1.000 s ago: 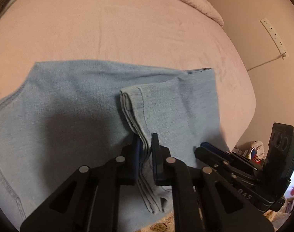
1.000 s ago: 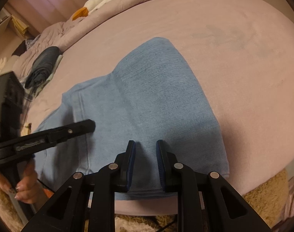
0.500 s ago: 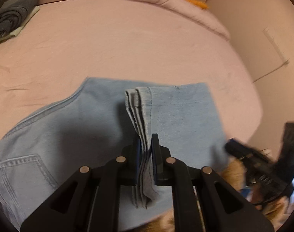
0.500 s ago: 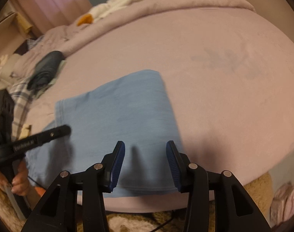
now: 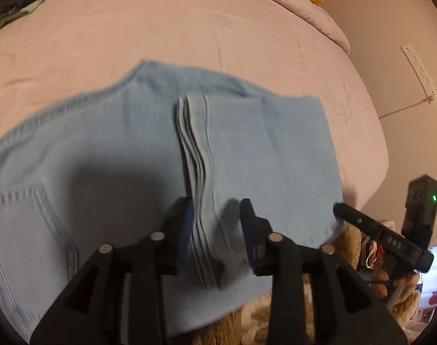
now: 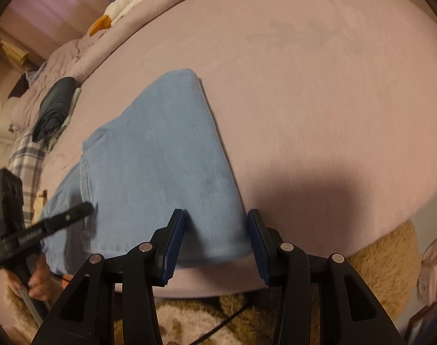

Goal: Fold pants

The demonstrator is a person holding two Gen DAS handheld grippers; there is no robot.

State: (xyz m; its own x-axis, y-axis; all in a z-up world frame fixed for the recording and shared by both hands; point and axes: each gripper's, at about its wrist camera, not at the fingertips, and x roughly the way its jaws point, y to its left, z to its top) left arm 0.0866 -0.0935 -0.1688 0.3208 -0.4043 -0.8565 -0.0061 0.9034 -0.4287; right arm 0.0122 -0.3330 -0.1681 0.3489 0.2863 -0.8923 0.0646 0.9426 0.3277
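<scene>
Left wrist view: left gripper [image 5: 218, 224] jaws apart astride stacked hems on pants [image 5: 276, 155], right gripper [image 6: 217, 237] likewise open, first fold seemingly laid; next, regrip for second fold.

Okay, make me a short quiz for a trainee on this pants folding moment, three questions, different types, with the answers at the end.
1. True or false: the left gripper is clamped shut on the stacked leg hems of the light blue denim pants.
2. Multiple choice: the right gripper is A) shut on the pants, B) open with its jaws apart over the folded edge, C) out of view.
3. Fill in: the pants lie on a ___ bed sheet.

Key: 1 false, its jaws are apart and the hems lie between them. 2 B. 3 pink.
</scene>
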